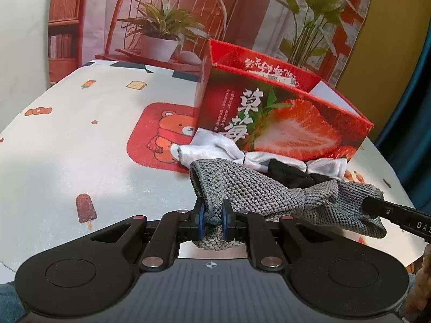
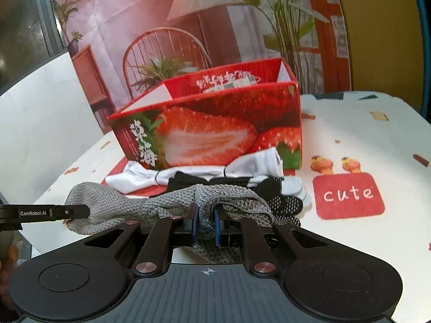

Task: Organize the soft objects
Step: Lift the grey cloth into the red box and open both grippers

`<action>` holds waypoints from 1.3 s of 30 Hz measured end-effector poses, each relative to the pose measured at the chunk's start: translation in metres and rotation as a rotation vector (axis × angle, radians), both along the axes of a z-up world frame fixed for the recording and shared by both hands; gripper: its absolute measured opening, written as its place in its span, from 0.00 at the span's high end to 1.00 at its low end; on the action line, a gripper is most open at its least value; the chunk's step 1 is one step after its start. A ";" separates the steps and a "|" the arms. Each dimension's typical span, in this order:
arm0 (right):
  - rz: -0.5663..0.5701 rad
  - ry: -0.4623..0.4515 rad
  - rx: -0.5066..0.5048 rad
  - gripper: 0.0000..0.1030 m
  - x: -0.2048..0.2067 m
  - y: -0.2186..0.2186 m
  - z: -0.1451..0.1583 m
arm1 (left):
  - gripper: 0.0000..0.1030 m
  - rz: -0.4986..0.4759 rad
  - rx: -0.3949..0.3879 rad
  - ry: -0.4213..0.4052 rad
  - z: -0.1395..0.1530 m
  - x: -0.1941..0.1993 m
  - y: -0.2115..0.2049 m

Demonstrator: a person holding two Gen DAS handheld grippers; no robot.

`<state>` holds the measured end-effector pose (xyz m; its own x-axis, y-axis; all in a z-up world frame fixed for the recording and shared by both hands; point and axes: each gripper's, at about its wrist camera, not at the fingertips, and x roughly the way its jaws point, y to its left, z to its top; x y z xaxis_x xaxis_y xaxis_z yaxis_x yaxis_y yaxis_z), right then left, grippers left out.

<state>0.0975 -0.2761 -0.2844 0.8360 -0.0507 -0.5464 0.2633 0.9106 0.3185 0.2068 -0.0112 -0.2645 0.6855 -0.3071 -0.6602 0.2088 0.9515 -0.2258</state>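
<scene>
A grey knitted sock [image 1: 264, 191] is stretched between my two grippers above the table. My left gripper [image 1: 214, 214] is shut on one end of it. My right gripper [image 2: 206, 222] is shut on the other end [image 2: 226, 196]; its finger also shows at the right of the left wrist view [image 1: 388, 211]. White socks [image 1: 212, 148] and black socks [image 1: 288, 172] lie on the table just in front of an open red strawberry box [image 1: 282, 118]. In the right wrist view the box [image 2: 215, 132] stands behind the white socks [image 2: 250, 167] and the black dotted socks [image 2: 285, 202].
The table has a white cloth with small cartoon prints [image 1: 80, 145], a red bear patch [image 1: 161, 134] and a red "cute" patch [image 2: 348, 195]. A printed backdrop with a chair and plants [image 1: 167, 27] hangs behind the table. The table's edge runs at the far right [image 1: 398, 188].
</scene>
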 end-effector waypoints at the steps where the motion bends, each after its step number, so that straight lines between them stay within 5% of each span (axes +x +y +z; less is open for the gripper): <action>1: 0.000 -0.006 -0.003 0.89 0.000 -0.001 0.002 | 0.87 0.001 -0.005 -0.006 0.002 0.001 0.001; 12: 0.025 -0.139 -0.072 0.89 0.012 -0.017 0.053 | 0.87 -0.034 -0.035 -0.176 0.063 0.017 0.001; 24: 0.011 -0.216 -0.155 0.89 0.065 -0.054 0.107 | 0.87 -0.089 0.004 -0.312 0.113 0.078 -0.037; 39: -0.034 -0.149 -0.154 0.89 0.161 -0.103 0.083 | 0.87 -0.080 0.111 -0.300 0.099 0.177 -0.084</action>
